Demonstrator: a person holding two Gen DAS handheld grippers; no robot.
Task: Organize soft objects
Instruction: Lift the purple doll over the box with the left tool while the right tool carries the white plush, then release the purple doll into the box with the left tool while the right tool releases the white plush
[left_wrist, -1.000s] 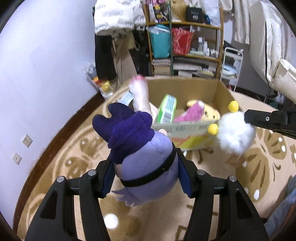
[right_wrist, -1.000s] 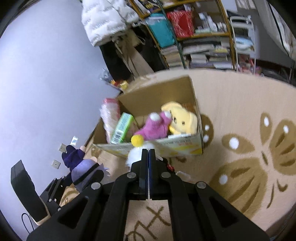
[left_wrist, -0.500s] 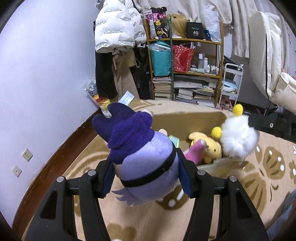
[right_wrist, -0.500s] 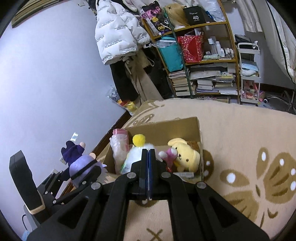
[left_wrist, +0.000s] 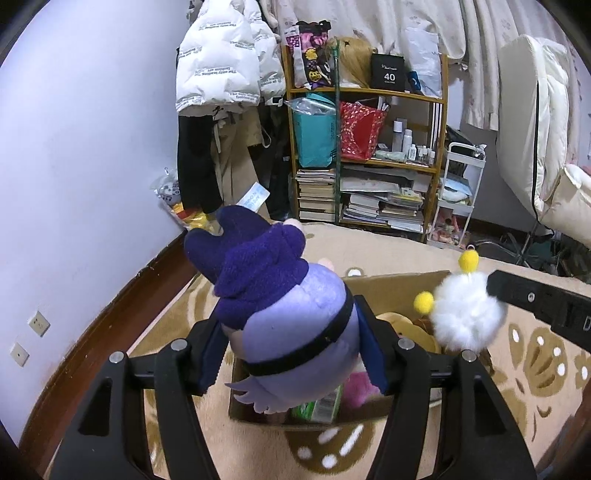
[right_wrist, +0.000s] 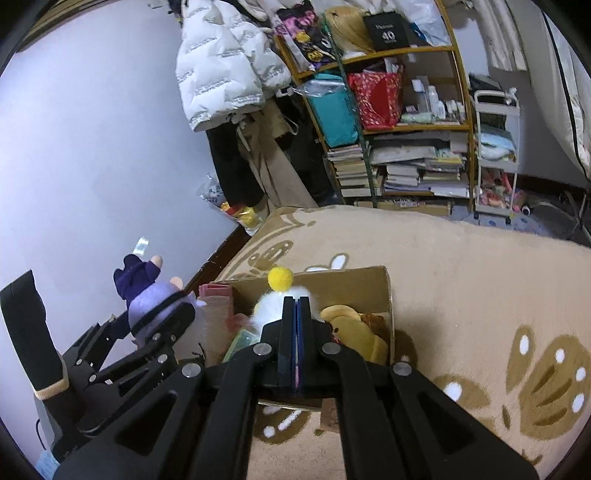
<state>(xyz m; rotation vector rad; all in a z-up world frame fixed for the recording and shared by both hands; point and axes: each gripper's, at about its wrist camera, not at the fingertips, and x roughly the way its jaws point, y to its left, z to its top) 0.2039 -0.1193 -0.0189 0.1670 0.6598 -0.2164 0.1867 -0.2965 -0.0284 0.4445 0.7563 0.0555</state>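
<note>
We hold the purple plush (left_wrist: 291, 332) in our left gripper (left_wrist: 291, 354), whose jaws have just eased wider around it, above the cardboard box (left_wrist: 391, 286). Our right gripper (right_wrist: 294, 325), pinched shut on the white pompom toy (left_wrist: 465, 317), hangs over the box too, ready for dropping.

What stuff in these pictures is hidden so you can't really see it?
- Purple plush face: left wrist view, turned away.
- Cardboard box contents: left wrist view, mostly behind the purple plush and left gripper.
- What the right gripper pinches on the white fluffy toy: right wrist view, fingers cover it.
</note>
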